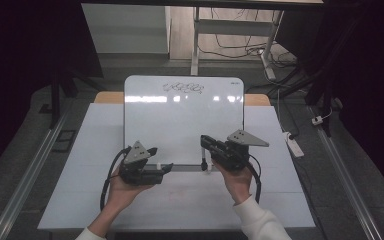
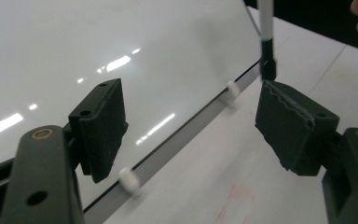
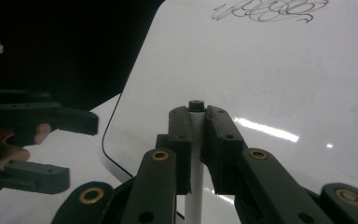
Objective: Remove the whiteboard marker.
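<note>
While my right gripper [image 1: 206, 150] stays out of it as a carrier of anything else, its jaws are clamped tight on a white marker [image 3: 195, 186], whose black end pokes up between the pads in the right gripper view. From above, the marker hangs down from the jaws, its lower end just at the near edge of the whiteboard [image 1: 180, 120], right of that edge's middle. My left gripper [image 1: 161, 160] is wide open with nothing between the pads; the jaws have just been closing a little, yet the gap is still broad. It hovers by the near left corner of the whiteboard, held in my left hand [image 1: 122, 190], and in its own view the pads frame the board's near edge and two small white clips [image 2: 129, 179] on the frame. Farther along that edge the marker [image 2: 265, 37] stands upright, its dark tip down by the frame.

The whiteboard lies flat on the desk [image 1: 280, 200], reaching toward the far edge, with a dark scribble [image 1: 182, 88] near its far edge, about the middle. My right hand [image 1: 237, 182] grips its tool over the near half of the desk. I see no box, tray or cup on the desk.
</note>
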A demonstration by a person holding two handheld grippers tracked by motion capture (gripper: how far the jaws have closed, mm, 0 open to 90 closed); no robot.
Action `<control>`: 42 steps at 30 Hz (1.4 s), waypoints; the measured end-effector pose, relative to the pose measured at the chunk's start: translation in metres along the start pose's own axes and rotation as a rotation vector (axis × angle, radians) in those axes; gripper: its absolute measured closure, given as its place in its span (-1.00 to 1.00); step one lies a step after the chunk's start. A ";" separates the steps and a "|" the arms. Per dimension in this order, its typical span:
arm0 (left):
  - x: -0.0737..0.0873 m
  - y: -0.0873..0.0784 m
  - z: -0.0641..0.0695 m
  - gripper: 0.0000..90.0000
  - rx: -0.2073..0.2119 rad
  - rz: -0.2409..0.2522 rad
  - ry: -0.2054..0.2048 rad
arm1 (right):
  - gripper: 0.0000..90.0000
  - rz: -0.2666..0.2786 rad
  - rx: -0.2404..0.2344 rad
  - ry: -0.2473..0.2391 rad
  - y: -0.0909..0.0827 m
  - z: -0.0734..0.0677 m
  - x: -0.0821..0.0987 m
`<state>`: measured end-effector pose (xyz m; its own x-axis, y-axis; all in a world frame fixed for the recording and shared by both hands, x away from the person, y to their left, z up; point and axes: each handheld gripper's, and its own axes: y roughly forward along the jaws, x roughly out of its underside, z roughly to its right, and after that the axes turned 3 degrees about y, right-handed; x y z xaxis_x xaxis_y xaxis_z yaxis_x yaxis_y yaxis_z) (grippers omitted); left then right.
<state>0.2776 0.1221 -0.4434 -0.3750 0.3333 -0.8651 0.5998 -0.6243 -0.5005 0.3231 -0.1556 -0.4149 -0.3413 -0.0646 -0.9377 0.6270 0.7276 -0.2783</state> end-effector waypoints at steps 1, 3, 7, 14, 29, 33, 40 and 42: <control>-0.002 0.002 0.001 -0.43 0.009 0.001 0.001 | 0.78 0.001 -0.003 -0.001 0.000 -0.001 0.001; -0.006 0.008 0.004 -0.42 0.031 0.007 -0.001 | 0.78 0.002 -0.014 -0.001 0.001 -0.004 0.002; -0.013 0.017 0.009 -0.37 0.069 0.014 0.001 | 0.78 0.000 -0.027 -0.015 0.004 -0.013 0.005; -0.020 0.030 0.016 -0.12 0.138 0.022 0.015 | 0.78 -0.008 -0.062 -0.033 0.012 -0.027 0.011; -0.016 0.033 0.009 0.76 0.195 0.011 -0.012 | 0.78 -0.011 -0.100 -0.050 0.016 -0.038 0.015; -0.015 0.032 0.005 0.81 0.211 0.015 -0.023 | 0.77 -0.014 -0.116 -0.049 0.015 -0.037 0.014; -0.013 0.027 0.003 0.81 0.211 0.010 -0.012 | 0.56 0.000 -0.159 -0.107 0.008 -0.031 0.009; -0.012 0.024 0.003 0.81 0.220 0.012 -0.008 | 0.38 -0.026 -0.194 -0.133 0.001 -0.019 0.003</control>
<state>0.2950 0.1010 -0.4450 -0.3753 0.3198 -0.8700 0.4356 -0.7676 -0.4701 0.3096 -0.1424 -0.4140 -0.2528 -0.1652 -0.9533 0.4683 0.8413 -0.2700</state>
